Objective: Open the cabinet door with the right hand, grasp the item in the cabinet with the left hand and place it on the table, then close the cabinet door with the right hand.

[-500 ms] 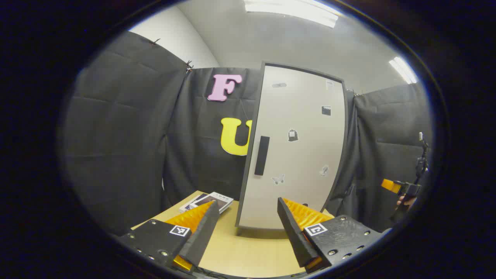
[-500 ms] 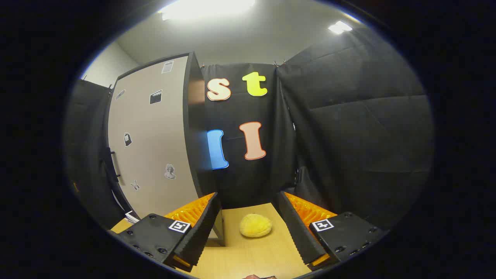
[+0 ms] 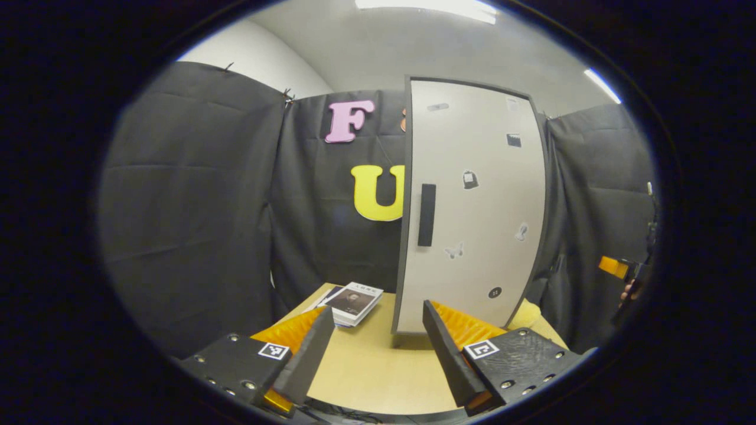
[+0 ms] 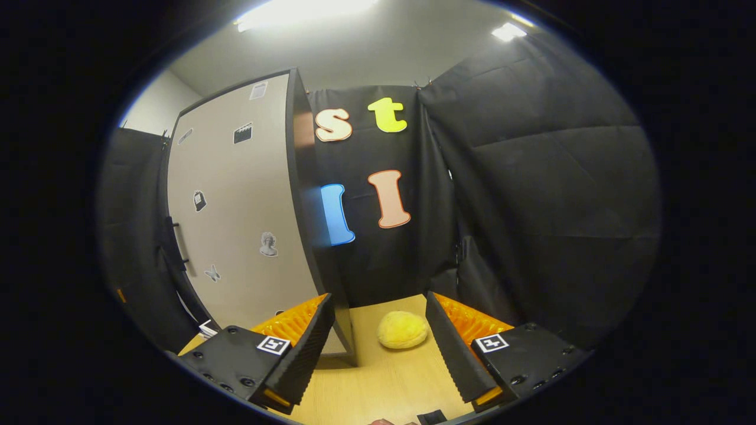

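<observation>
Left gripper (image 3: pixel 375 339) hovering over table (image 3: pixel 366 378), fingers spread wide, holding nothing, facing cabinet door (image 3: pixel 472 200), which is standing shut with dark handle (image 3: pixel 426 214) near its left edge. Booklets (image 3: pixel 353 302) lying at table's far left edge beside cabinet.

Right gripper (image 4: pixel 381 333) hovering over table, fingers spread wide, nothing between them. Yellow item (image 4: pixel 403 329) sitting on table near far edge, just right of cabinet (image 4: pixel 236 200), apart from both fingers.
</observation>
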